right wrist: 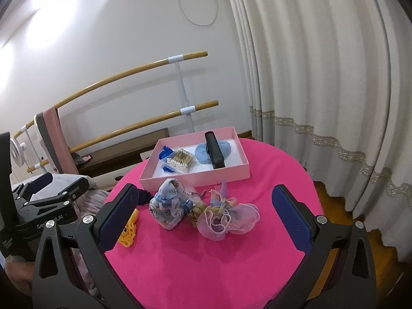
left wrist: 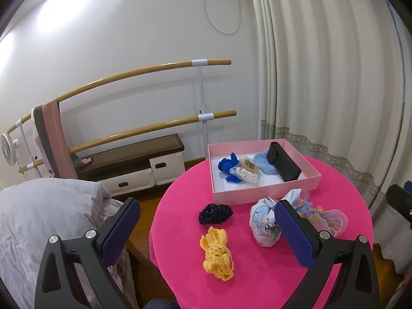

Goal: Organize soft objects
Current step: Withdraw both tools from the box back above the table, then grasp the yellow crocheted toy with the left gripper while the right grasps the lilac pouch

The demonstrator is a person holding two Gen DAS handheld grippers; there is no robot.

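Fuzzy pink tablecloth, yellow crocheted scrunchie

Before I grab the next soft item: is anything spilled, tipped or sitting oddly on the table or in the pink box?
Nothing spilled or damaged. One oddity: the black case in the pink box lies propped across the light blue scrunchie, not flat. The yellow crochet piece sits fairly near the table's left edge, but fully on it.

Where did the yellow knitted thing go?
The yellow knitted thing lies on the pink tablecloth, near the front in the left wrist view. It sits just below the dark crocheted piece, left of the blue printed pouch.
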